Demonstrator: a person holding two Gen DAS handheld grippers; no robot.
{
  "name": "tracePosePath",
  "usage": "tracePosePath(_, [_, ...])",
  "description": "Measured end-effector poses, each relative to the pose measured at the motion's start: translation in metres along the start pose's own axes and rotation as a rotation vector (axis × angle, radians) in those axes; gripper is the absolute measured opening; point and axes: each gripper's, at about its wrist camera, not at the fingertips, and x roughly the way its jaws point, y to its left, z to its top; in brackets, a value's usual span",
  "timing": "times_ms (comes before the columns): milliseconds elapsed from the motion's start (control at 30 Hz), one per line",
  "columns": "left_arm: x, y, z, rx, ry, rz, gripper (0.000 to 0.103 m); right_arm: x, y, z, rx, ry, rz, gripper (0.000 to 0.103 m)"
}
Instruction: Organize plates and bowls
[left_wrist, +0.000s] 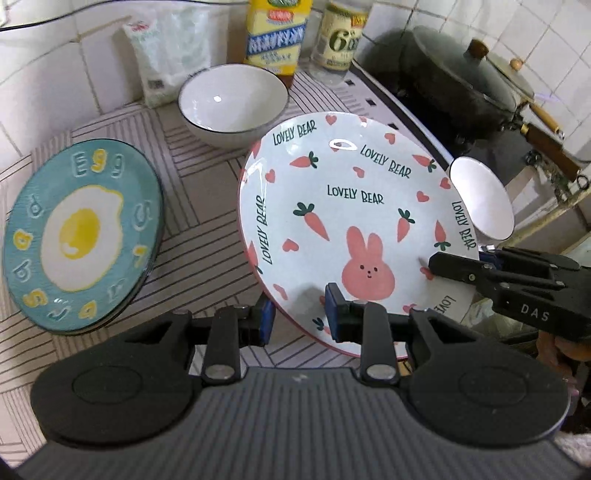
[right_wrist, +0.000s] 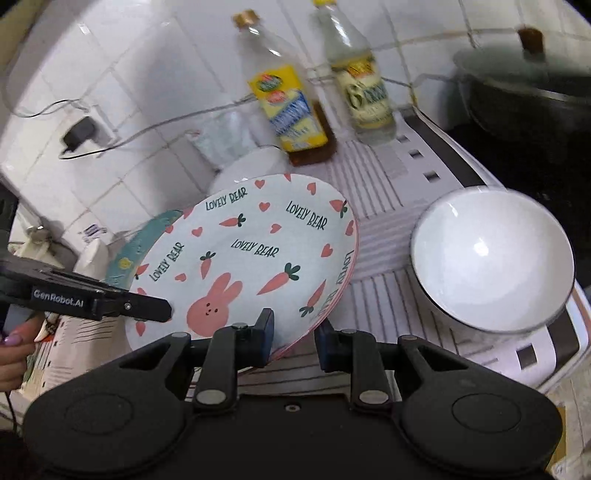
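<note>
A white "Lovely Bear" plate (left_wrist: 347, 221) with a pink rabbit and carrots is held tilted above the striped counter mat (left_wrist: 207, 199). My left gripper (left_wrist: 301, 321) is shut on its near rim. My right gripper (right_wrist: 293, 341) is shut on the opposite rim of the same plate (right_wrist: 251, 254), and it shows at the right of the left wrist view (left_wrist: 454, 267). A teal fried-egg plate (left_wrist: 81, 236) lies to the left on the mat. One white bowl (left_wrist: 232, 99) stands behind. A second white bowl (right_wrist: 491, 258) stands to the right.
Two bottles, one yellow-labelled (left_wrist: 275, 33) and one pale (left_wrist: 340, 40), and a white bag (left_wrist: 170, 51) stand against the tiled wall. A dark lidded pot (left_wrist: 461, 77) sits on the stove at the right. A charger and cable (right_wrist: 79, 134) hang on the wall.
</note>
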Motion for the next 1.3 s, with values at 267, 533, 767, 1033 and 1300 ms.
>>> tracePosePath(267, [-0.042,0.02,-0.013,-0.087,-0.049,0.0,0.026,-0.008,0.038,0.022,-0.128,-0.001,0.05,0.028])
tracePosePath(533, [-0.085,0.048,-0.024,-0.206,-0.12,0.04,0.027,0.0,0.078,0.057,-0.277,0.007,0.144,0.028])
tracePosePath(767, [-0.113,0.095,-0.031,-0.283,-0.142,0.071,0.027,0.028,0.119,0.074,-0.323,0.024,0.221,0.028])
tracePosePath(1033, [-0.122,0.137,-0.041,-0.363,-0.108,0.071,0.027,0.069,0.149,0.08,-0.315,0.087,0.255,0.028])
tracePosePath(1300, [-0.134,0.141,-0.051,-0.39,-0.057,0.077,0.027,0.106,0.157,0.069,-0.266,0.121,0.269,0.028])
